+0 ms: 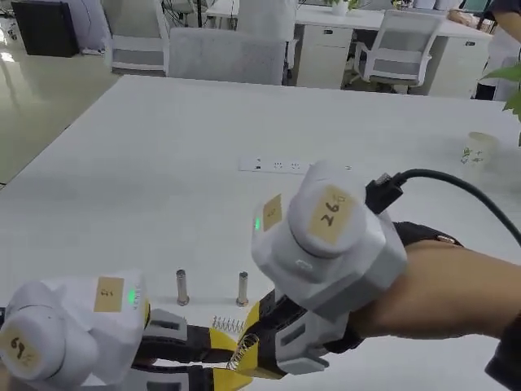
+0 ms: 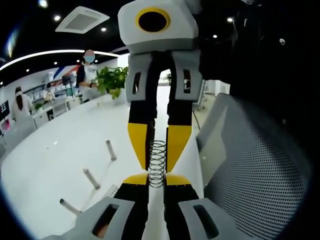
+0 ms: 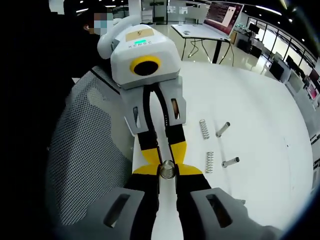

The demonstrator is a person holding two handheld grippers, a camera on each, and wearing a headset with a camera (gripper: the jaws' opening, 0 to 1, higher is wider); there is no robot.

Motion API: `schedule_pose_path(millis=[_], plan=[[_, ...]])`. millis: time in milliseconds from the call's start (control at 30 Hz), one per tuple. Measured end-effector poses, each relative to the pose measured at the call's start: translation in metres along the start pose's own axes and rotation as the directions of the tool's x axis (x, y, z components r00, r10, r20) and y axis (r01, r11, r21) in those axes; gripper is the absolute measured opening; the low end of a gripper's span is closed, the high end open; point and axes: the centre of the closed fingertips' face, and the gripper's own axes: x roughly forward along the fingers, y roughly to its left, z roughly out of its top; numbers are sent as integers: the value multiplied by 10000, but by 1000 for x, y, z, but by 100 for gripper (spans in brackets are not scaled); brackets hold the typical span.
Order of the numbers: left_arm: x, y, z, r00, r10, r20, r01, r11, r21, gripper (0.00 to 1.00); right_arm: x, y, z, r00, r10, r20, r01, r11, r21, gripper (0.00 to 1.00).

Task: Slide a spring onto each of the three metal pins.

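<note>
Left gripper (image 2: 156, 179) and right gripper (image 2: 158, 168) meet tip to tip, both clamped on coiled steel spring (image 2: 157, 152), we judge. We see three short metal pins (image 2: 91, 178) upright on white table (image 2: 45, 165), bare; two loose springs (image 3: 209, 162) lie beside them.

A wide white table (image 1: 163, 138) stands in a bright office with a shiny pale floor (image 1: 32, 106). Behind it are white office chairs (image 1: 403, 45) and a low cabinet (image 1: 321, 49). The ceiling has small round lamps (image 2: 42, 4) and an air vent (image 2: 82, 19). A green plant (image 2: 112, 77) stands beyond the table.
</note>
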Motion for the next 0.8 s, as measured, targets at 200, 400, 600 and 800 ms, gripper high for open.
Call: schedule_pose_path(millis=[200, 400, 600, 800], plan=[[0, 0, 1, 10000, -21, 53, 22, 10000, -32, 2, 2, 0, -2, 9999, 66, -118, -66, 10000, 18, 9], [2, -1, 0, 10000, -85, -34, 85, 10000, -18, 2, 4, 0, -4, 9996, 121, -235, -121, 9999, 19, 9], [3, -1, -1, 9999, -109, -64, 109, 9999, -42, 2, 4, 0, -6, 9994, 136, -324, -136, 9999, 19, 8], [2, 0, -2, 9999, -71, -89, 70, 10000, -59, 2, 5, -1, -6, 9990, 116, -432, -117, 9999, -15, 8]])
